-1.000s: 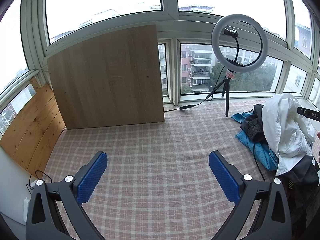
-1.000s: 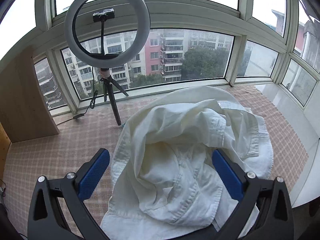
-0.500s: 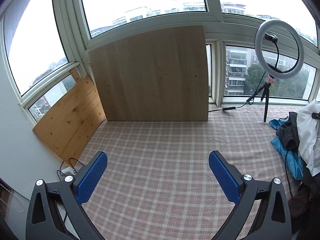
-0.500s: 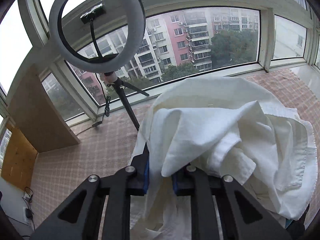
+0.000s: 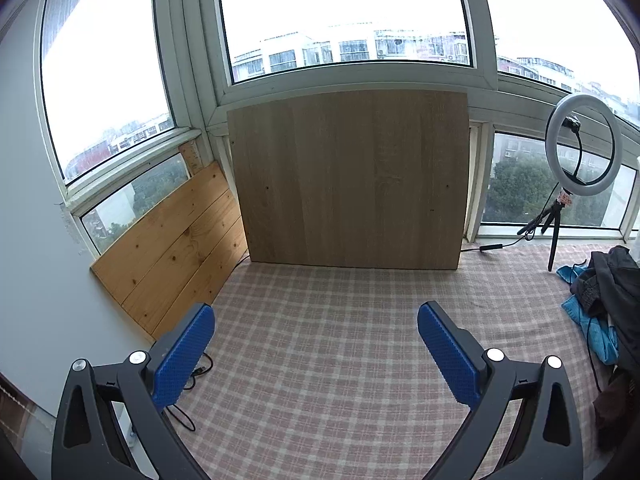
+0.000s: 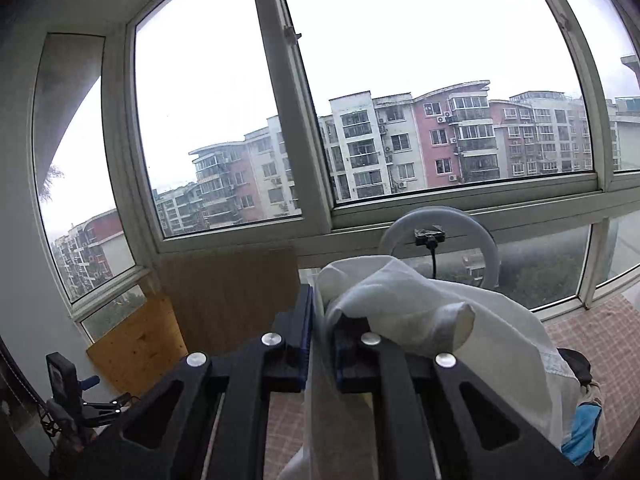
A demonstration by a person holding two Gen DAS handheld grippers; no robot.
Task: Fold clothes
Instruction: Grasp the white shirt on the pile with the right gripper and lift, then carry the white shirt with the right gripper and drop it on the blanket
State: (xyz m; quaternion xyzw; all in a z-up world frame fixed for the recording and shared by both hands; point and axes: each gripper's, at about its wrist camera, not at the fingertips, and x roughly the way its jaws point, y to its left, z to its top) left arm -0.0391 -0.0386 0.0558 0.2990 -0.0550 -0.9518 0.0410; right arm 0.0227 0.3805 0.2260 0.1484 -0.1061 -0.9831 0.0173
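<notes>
Grey daylight fills bay windows (image 5: 344,12); wooden board (image 5: 348,180) leans above checked cloth (image 5: 320,360).

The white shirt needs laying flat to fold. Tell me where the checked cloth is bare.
Bare checked cloth runs from the leaning wooden board toward the open left gripper, bordered left by the pine plank. Crowded at right: dark and blue clothes pile, ring light tripod and cable.
</notes>
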